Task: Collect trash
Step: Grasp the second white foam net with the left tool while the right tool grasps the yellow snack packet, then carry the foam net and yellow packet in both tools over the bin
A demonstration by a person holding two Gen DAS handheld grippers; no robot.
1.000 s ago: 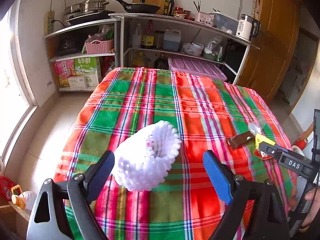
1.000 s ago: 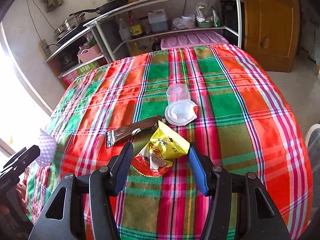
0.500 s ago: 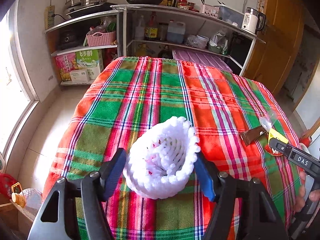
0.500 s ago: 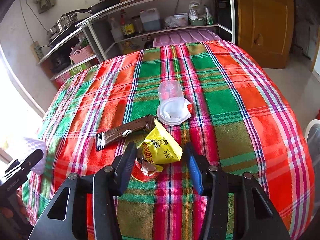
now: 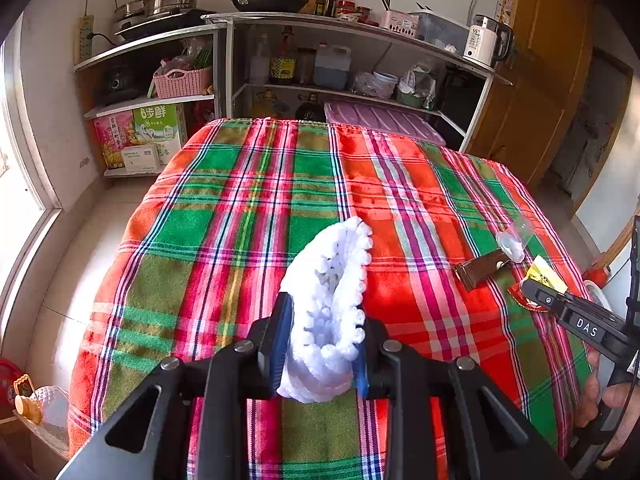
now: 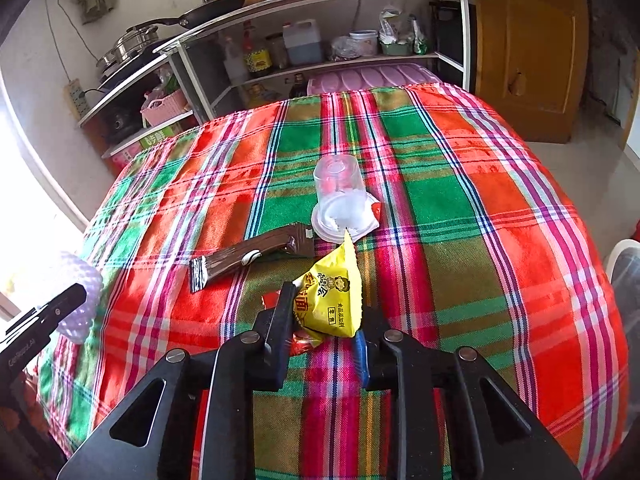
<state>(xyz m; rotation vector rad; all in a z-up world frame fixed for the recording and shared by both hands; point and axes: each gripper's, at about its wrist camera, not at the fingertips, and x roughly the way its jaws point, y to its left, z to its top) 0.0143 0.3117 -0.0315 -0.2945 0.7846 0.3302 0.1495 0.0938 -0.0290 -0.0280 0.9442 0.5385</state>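
Two simultaneous grasps on a desk (image 5: 248, 216) covered with a plaid cloth. The left gripper (image 5: 320, 344) is closing its jaws on a white foam fruit net (image 5: 328, 300), which is squeezed narrow between the pads near the desk's front edge. The right gripper (image 6: 324, 330) is closing its jaws on a yellow snack packet (image 6: 330, 300), with a red wrapper (image 6: 302, 342) just under it. A brown wrapper (image 6: 244, 256) and a clear plastic cup (image 6: 340, 204), lying on its side, rest beyond the packet, apart from both grippers. The step in hand appears to be the pick-up of the first two pieces of trash. The next move probably calls for firm grips, then lifting both clear toward a bin; none can be identified with certainty here.
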